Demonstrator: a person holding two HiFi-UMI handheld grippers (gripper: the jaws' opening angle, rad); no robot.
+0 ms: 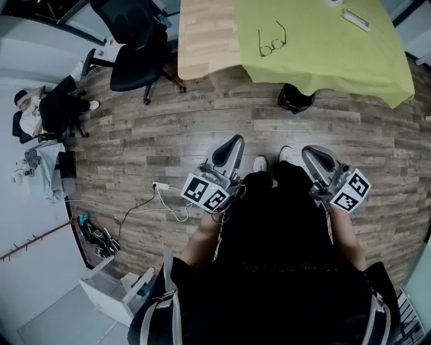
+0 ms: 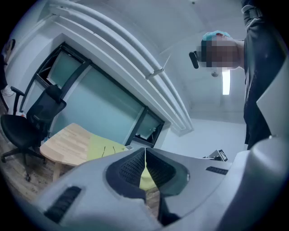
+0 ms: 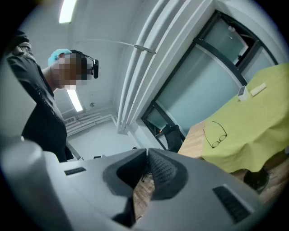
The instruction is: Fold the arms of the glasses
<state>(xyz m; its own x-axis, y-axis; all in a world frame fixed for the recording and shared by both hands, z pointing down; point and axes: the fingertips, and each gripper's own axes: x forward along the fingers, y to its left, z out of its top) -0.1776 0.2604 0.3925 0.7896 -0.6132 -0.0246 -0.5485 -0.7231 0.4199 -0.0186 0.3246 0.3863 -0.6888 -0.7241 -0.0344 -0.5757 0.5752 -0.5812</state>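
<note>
Your left gripper [image 1: 231,143] and right gripper [image 1: 314,154] hang low in front of your body, one at each side, pointing forward over the plank floor [image 1: 202,128]; I judge this a resting carry, since nothing lies within their reach. In the left gripper view the ribbed pads of the left gripper [image 2: 145,154] meet at the tips with nothing between them; the right gripper [image 3: 146,155] shows the same in its own view, pads pressed together on nothing; both tongs are closed and empty.

Beyond the stretch of floor stands the table, well apart from you; the glasses [image 1: 273,40] lie on the green cloth [image 1: 330,54] close to the cloth's left edge, just beside the bare wood of the tabletop [image 1: 205,37] and not far from its near edge. Their arms appear spread out, so the folding looks not yet begun; lying flat and alone on the cloth, they should be easy to come at from the near edge. You would need to step up to the table first. A small white item [image 1: 355,19] lies toward the cloth's far right corner; an office chair [image 1: 131,50] stands off the tabletop's left edge.
</note>
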